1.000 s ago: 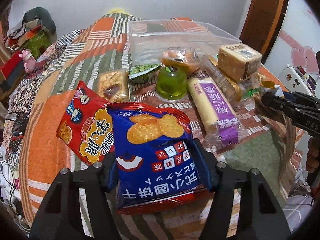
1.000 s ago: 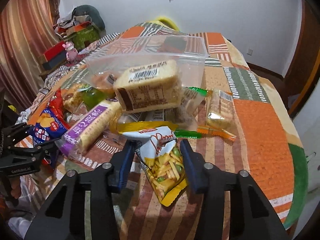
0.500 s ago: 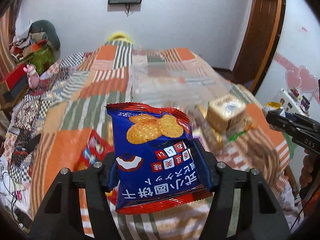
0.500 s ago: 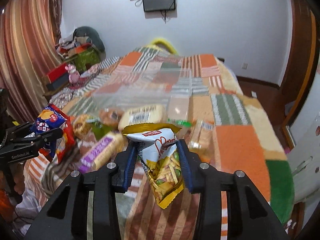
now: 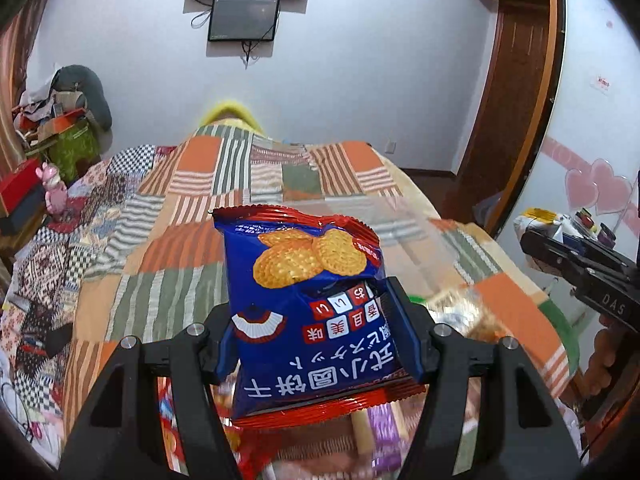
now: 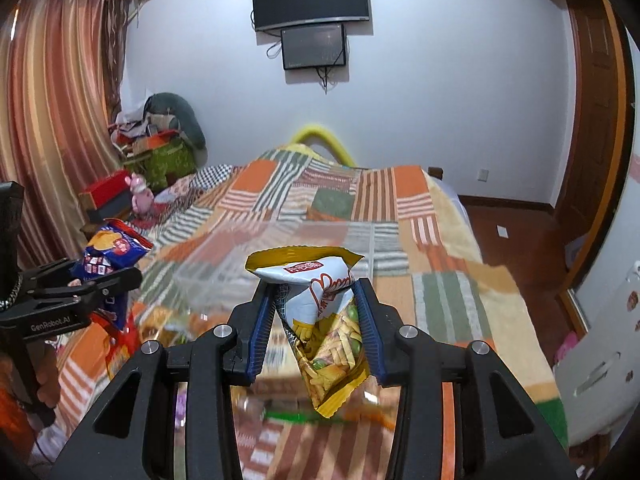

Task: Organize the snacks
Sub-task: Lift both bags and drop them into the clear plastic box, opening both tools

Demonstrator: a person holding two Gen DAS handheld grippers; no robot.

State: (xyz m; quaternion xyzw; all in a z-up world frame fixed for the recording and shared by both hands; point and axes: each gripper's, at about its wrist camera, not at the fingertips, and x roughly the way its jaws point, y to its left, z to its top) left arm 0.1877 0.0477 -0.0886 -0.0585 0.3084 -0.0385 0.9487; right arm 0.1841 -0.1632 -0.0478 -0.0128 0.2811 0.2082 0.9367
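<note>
My left gripper [image 5: 310, 312] is shut on a blue cracker bag [image 5: 308, 300] with red edges and holds it up above the bed. It also shows at the left of the right wrist view [image 6: 114, 252]. My right gripper [image 6: 314, 300] is shut on a yellow and white bag of pea sticks [image 6: 324, 320], also lifted. The right gripper shows at the right edge of the left wrist view [image 5: 576, 260]. A clear plastic bin [image 6: 280, 248] lies ahead on the bed, blurred. Other snack packs lie below both grippers, blurred and partly hidden.
The patchwork bedspread [image 6: 372, 200] covers the bed. A purple snack roll [image 5: 380, 420] and a red bag [image 6: 118, 356] lie low in view. Boxes and clutter [image 6: 160, 152] stand at the far left. A white cabinet [image 6: 600, 344] is at the right.
Both grippers have risen and tilted up with their bags. The snacks on the bed have dropped to the bottom of both views and the wall and screens have come into view.
</note>
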